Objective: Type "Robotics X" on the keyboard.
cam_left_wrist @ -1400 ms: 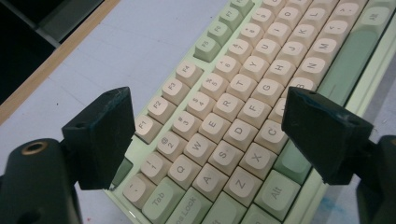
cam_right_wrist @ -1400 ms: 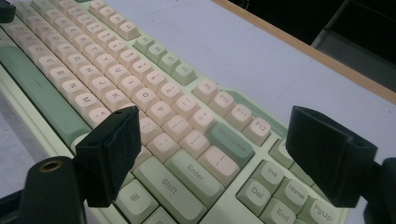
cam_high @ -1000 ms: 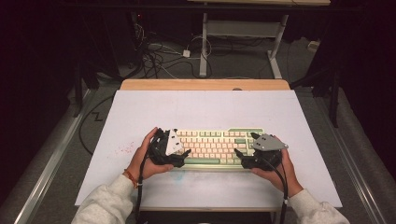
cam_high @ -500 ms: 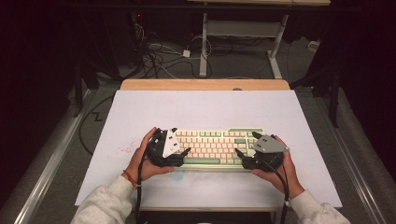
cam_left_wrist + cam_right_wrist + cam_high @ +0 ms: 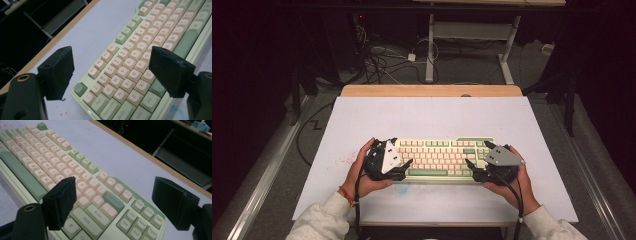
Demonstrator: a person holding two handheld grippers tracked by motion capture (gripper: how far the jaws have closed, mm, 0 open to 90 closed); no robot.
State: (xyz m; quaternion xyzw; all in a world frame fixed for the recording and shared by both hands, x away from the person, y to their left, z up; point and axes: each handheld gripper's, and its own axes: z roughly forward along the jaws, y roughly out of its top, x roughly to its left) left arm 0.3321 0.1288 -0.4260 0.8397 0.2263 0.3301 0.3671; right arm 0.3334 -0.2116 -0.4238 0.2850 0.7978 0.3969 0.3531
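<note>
A keyboard (image 5: 439,157) with cream and green keys lies flat on the white desk (image 5: 432,115), near the desk's front edge and about midway between its left and right edges, its long side parallel to that front edge. A wooden strip (image 5: 432,90) runs along the desk's far edge.

The left gripper (image 5: 400,154) sits at the keyboard's left end, held by the person's left hand (image 5: 362,172). In the left gripper view its 2 jaws stand wide apart with nothing between them: 1 hangs over bare desk just beside the keyboard's far-left corner, the other over the bottom rows near the C key (image 5: 147,75). Whether either jaw touches the keyboard cannot be told.

The right gripper (image 5: 478,154) sits at the keyboard's right end, held by the right hand (image 5: 517,182). In the right gripper view its 2 jaws are also spread wide and hold nothing: 1 is over the letter keys beside the Shift key (image 5: 86,220), the other over the desk past the keyboard's far-right corner.

Cables (image 5: 382,60) lie on the floor beyond the desk.
</note>
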